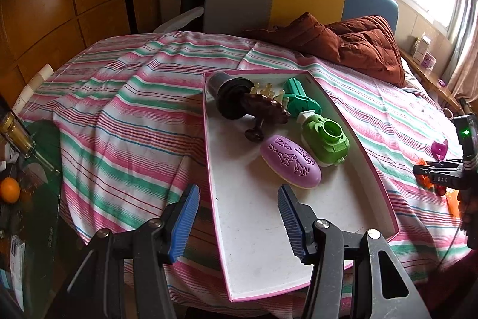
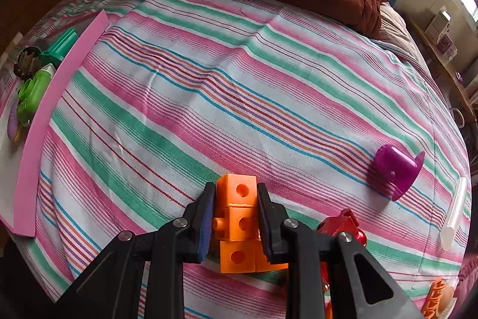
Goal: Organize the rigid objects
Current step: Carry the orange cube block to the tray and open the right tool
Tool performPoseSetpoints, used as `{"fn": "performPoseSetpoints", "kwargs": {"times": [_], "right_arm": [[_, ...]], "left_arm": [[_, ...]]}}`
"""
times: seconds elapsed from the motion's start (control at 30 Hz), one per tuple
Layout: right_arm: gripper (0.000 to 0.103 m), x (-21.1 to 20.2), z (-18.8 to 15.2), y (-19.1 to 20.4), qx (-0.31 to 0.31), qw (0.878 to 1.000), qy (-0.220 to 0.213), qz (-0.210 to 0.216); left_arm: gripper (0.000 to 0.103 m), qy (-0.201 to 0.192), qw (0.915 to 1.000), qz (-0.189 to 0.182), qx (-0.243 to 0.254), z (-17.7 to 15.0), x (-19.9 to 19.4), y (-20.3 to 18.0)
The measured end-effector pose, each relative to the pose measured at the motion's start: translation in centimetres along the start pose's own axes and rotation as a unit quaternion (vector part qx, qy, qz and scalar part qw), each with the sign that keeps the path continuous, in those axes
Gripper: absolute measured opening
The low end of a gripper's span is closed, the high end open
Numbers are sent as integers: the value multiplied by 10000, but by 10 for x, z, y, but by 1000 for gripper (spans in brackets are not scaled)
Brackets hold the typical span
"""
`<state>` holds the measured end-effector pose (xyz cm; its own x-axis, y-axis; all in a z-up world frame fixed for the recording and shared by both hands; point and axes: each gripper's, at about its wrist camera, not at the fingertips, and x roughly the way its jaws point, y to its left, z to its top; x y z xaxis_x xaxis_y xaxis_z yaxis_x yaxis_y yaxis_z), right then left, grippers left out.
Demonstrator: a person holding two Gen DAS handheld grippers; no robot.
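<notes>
Right gripper (image 2: pixel 236 217): jaws closed on a stack of orange blocks (image 2: pixel 237 226) resting on the striped bedsheet (image 2: pixel 209 94).
Left gripper (image 1: pixel 239 217): jaws open, empty, straddling the near left wall of the tray (image 1: pixel 379 178).
Tray contents: purple oval case (image 1: pixel 289 165), green toys, brown figure.
Loose on the sheet: purple cup (image 2: pixel 394 172), red toy (image 2: pixel 343 224).
</notes>
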<state>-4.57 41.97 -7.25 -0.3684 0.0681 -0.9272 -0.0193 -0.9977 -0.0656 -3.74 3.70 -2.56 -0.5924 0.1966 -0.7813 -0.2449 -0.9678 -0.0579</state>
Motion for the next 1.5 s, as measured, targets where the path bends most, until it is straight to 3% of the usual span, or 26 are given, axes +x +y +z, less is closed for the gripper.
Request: {"fn": "performPoseSetpoints", "kwargs": {"times": [0.13, 0.3, 0.57, 0.77, 0.97, 1.27, 1.5], "right_arm": [[25, -5, 0, 6, 239, 9996, 50, 148], [25, -24, 2, 31, 207, 9981, -216, 540], [25, -76, 13, 104, -617, 9864, -884, 1238], [25, -90, 14, 172, -1328, 9722, -977, 1663], [25, -61, 19, 208, -1592, 9721, -636, 1602], [28, -23, 25, 229, -1880, 9787, -537, 627], [38, -22, 30, 223, -1583, 9831, -503, 774]], "left_arm": [[56, 24, 10000, -13, -30, -2, 1, 3], [56, 40, 10000, -3, -89, -4, 2, 7], [56, 27, 9999, 5, -145, -5, 2, 11], [56, 61, 9998, -7, -168, -8, 3, 14], [56, 74, 9998, -39, -188, -10, 3, 15], [56, 31, 9998, -1, -184, -10, 1, 18], [56, 15, 9998, 35, -184, -11, 0, 19]]}}
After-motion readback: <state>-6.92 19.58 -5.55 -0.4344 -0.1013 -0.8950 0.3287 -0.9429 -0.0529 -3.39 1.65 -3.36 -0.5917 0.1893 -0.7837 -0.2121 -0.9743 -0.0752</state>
